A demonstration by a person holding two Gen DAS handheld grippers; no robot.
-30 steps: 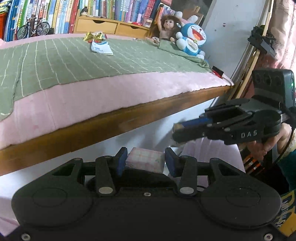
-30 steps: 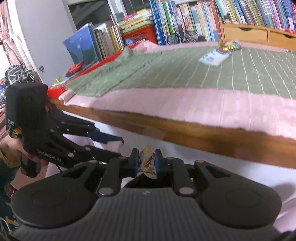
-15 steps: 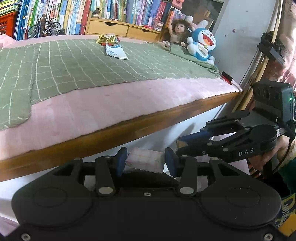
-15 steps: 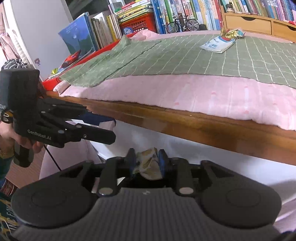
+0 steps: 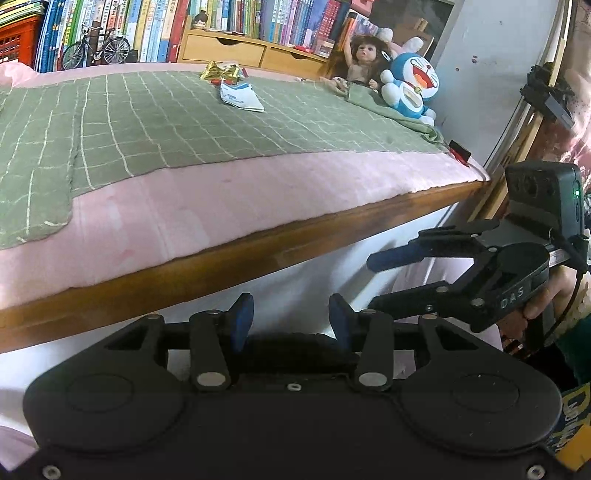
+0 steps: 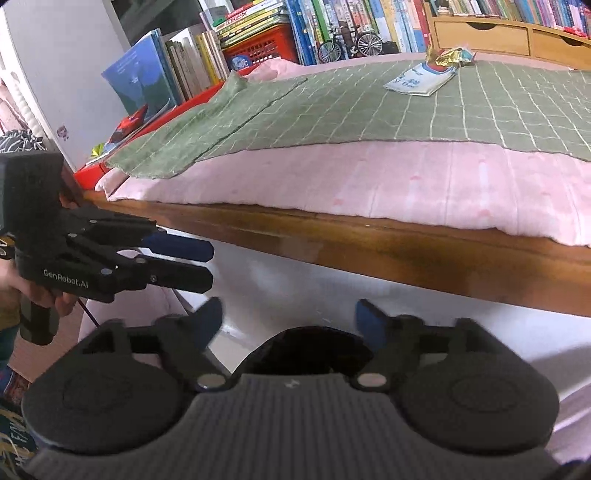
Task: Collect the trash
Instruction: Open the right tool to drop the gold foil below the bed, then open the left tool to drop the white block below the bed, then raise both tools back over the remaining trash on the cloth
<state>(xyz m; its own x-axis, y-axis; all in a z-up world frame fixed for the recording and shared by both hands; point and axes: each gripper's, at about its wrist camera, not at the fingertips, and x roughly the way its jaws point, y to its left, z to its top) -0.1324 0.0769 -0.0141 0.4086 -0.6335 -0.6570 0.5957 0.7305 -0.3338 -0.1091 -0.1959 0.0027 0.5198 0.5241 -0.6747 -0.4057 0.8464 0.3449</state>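
Right tool [image 6: 289,318] is opening wide, nothing betw. its fingers; left tool [image 5: 290,320] spread, empty, both below bed edge [image 5: 258,251]; wrappers [image 5: 236,86] lie far back.

Bed [image 5: 258,206] fills the middle, w/ a blanket [image 5: 166,122] spread over its top, stopping short of the near edge. On the blanket, toward the far side: a flat packet [image 5: 240,98], and a crumpled wrapper [image 5: 219,70] just behind it, touching or nearly so. Behind the bed, a bookshelf [image 5: 236,18] runs along the wall; a drawer unit [image 5: 236,48] sits in front of the books, a model bicycle [image 5: 96,46] to its left. At the bed's far right corner, a doll [image 5: 360,61] and a plush toy [image 5: 412,86] side by side, doll on the left. Off the bed's left end, upright books [image 6: 177,74] and a crate [image 6: 258,44] under a stack of books.
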